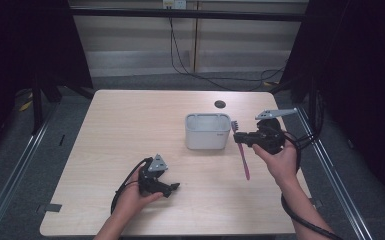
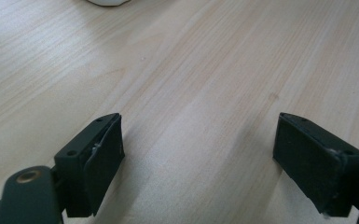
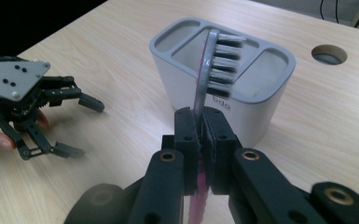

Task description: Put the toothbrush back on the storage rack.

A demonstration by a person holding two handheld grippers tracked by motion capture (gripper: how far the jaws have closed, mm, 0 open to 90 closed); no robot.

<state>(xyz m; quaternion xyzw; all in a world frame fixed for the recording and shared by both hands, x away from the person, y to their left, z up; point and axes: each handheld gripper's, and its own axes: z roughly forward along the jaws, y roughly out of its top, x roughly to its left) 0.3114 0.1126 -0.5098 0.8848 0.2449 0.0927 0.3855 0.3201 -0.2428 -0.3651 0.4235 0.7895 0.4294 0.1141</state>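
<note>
Hidden: pink toothbrush handle partly behind the jaws | Shapes: grey bristled head, slim handle; grey-rimmed white plastic holder, 3 compartments, on pale woodgrain table | Pose: right gripper pinches toothbrush beside holder; left gripper spread, low over the table

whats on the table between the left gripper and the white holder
Nothing: bare wood lies between the left gripper and the white holder, as the high view shows.

toothbrush: pink handle, grey neck; lifted, tilted | beside holder: grey-white
</note>
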